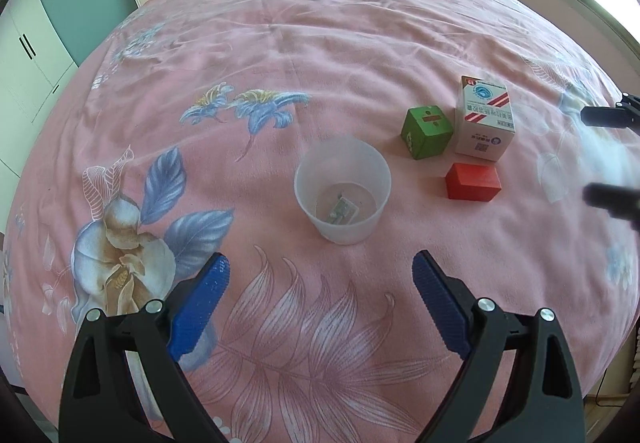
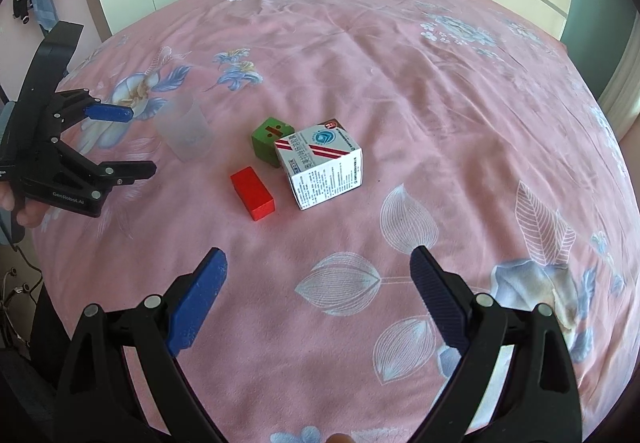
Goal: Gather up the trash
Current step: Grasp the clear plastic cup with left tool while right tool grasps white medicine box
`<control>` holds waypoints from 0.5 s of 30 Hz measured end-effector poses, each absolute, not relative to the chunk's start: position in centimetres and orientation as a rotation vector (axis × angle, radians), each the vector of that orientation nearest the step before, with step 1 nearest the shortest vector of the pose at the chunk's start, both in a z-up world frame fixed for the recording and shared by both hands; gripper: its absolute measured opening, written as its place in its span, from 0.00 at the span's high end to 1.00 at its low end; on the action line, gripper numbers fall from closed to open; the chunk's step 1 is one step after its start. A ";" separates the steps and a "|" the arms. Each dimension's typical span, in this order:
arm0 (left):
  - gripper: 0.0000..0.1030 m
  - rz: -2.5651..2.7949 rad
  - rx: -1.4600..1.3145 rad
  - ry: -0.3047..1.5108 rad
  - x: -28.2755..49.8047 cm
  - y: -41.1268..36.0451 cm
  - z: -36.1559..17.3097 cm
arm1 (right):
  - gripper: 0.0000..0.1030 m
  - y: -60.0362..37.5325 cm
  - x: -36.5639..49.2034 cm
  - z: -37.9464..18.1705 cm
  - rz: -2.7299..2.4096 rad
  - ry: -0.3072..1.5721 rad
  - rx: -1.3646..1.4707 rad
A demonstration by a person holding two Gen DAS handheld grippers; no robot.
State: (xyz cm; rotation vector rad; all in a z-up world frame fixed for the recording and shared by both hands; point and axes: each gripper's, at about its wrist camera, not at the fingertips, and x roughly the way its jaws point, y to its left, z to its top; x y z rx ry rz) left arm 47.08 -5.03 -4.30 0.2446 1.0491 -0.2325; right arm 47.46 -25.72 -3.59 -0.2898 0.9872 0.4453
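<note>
Left gripper (image 1: 320, 269) and right gripper (image 2: 318, 263) both hover over the bed (image 1: 280, 43) with fingers spread wide, holding nothing. The translucent cup (image 1: 343, 190) stands at 12 o'clock of the left gripper, 1 small scrap (image 1: 341, 212) inside. Green cube (image 1: 426, 137), white box (image 1: 485, 119) and red block (image 1: 473, 181) cluster at its 2 o'clock.

My left wrist view faces the cup (image 1: 342, 190) closely, my right wrist view faces the box (image 2: 324, 171) from farther, both sharing the bedspread (image 1: 280, 43) centre.
</note>
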 end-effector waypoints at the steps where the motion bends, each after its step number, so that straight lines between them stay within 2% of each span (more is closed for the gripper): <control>1: 0.09 -0.229 0.241 1.052 47.5 -5.0 -4.3 | 0.12 -25.6 48.0 -3.6 0.446 0.989 -0.292; 15: 0.09 -0.236 0.231 1.071 50.9 -5.8 -5.5 | 0.12 -24.4 52.9 -5.0 0.480 1.021 -0.298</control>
